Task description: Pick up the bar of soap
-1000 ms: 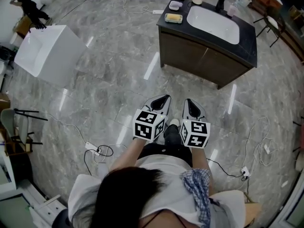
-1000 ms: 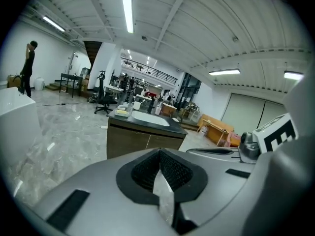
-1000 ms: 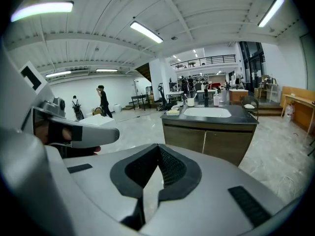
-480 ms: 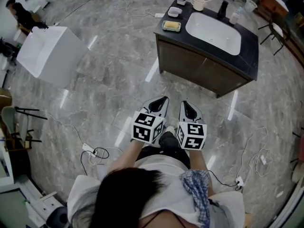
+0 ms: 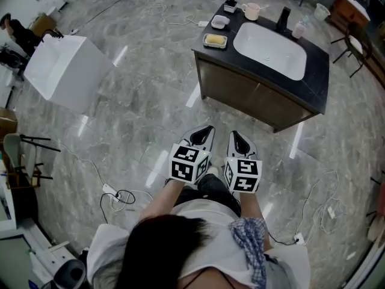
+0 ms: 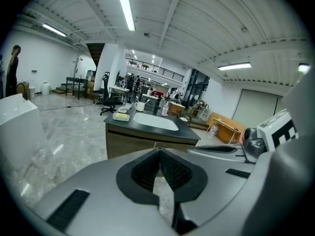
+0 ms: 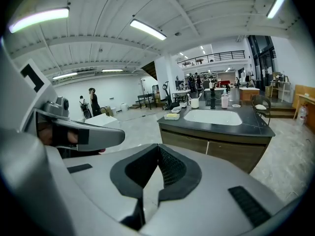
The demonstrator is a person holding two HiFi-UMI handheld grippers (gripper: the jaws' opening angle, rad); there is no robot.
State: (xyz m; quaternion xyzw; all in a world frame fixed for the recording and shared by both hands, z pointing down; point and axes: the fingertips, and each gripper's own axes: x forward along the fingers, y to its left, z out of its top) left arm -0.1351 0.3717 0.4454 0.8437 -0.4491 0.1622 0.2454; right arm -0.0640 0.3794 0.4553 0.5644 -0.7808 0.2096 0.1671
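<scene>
Nearer now: dark square-edged vanity [image 5: 255,95] bearing the soap bar [image 5: 215,40]; glossy marble floor [image 5: 150,104] open before my left gripper [image 5: 206,129] and right gripper [image 5: 235,134], jaws pressed together.

Two grippers are counted, left gripper [image 5: 206,130] and right gripper [image 5: 235,133], one sink cabinet [image 5: 240,90] ahead of them, one basin [image 5: 271,44], one bar of soap [image 5: 215,40], one mug [image 5: 251,10], one tap [image 5: 283,18], one white tub [image 5: 66,71] beyond the left gripper.

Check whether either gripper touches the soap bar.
Apart. Head view: left gripper and right gripper hang over floor, a wide stretch short of the vanity holding the soap bar.
</scene>
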